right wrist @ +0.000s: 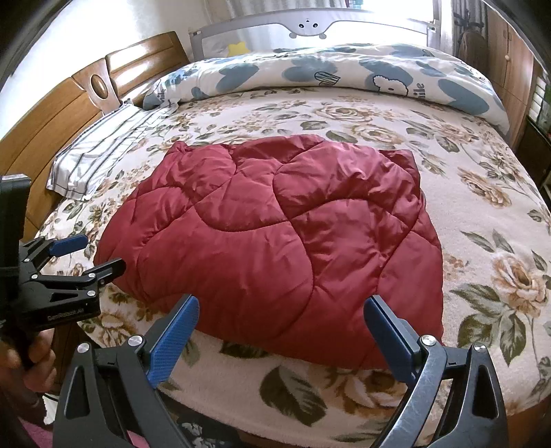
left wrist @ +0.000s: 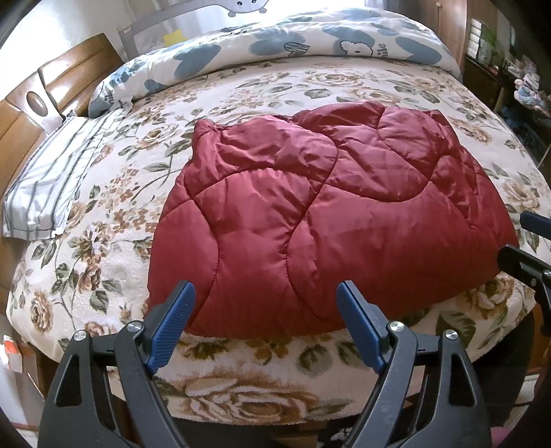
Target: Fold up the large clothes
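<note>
A dark red quilted padded garment (left wrist: 320, 213) (right wrist: 275, 237) lies folded into a rough rectangle on the flowered bed cover, near the bed's front edge. My left gripper (left wrist: 265, 293) is open just in front of its near left hem, with nothing between its blue pads. My right gripper (right wrist: 280, 306) is open too, hovering at the near right hem and holding nothing. In the right wrist view the left gripper (right wrist: 100, 255) shows at the left edge, held by a hand (right wrist: 34, 365). The right gripper's fingers (left wrist: 516, 258) show at the right edge of the left wrist view.
The flowered bed cover (left wrist: 241, 100) (right wrist: 482, 213) spans the whole bed. A striped pillow (left wrist: 58, 175) (right wrist: 103, 151) lies at the left by the wooden headboard (right wrist: 69, 107). A blue-and-white duvet (left wrist: 310, 44) (right wrist: 344, 72) is bunched along the far side under a grey bed rail (right wrist: 310, 24).
</note>
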`<action>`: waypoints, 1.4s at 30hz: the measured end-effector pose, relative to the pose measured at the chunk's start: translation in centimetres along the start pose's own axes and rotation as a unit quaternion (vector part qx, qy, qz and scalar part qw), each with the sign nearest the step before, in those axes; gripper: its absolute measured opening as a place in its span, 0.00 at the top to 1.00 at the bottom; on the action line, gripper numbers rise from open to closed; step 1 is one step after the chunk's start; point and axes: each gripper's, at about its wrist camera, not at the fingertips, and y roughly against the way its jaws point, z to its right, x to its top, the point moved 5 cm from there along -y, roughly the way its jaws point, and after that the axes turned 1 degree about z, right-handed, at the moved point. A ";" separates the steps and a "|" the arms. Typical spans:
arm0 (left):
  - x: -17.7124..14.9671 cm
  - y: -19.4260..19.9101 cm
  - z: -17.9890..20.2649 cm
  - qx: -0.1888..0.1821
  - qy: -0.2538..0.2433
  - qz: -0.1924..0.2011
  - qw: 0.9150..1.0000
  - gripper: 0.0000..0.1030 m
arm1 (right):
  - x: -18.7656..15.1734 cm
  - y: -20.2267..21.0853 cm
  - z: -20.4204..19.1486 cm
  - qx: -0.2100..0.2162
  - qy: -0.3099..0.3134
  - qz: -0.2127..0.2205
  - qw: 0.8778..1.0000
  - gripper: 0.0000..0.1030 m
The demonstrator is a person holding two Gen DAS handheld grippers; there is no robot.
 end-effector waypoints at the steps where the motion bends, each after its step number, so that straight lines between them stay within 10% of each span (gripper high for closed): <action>1: 0.0 0.0 0.0 0.000 0.000 0.000 1.000 0.17 | 0.0 0.0 0.0 0.000 0.000 0.000 1.000 0.05; 42: 0.2 -0.3 0.0 -0.001 0.000 -0.002 1.000 0.17 | 0.2 -0.2 0.2 0.001 -0.002 -0.001 1.000 0.05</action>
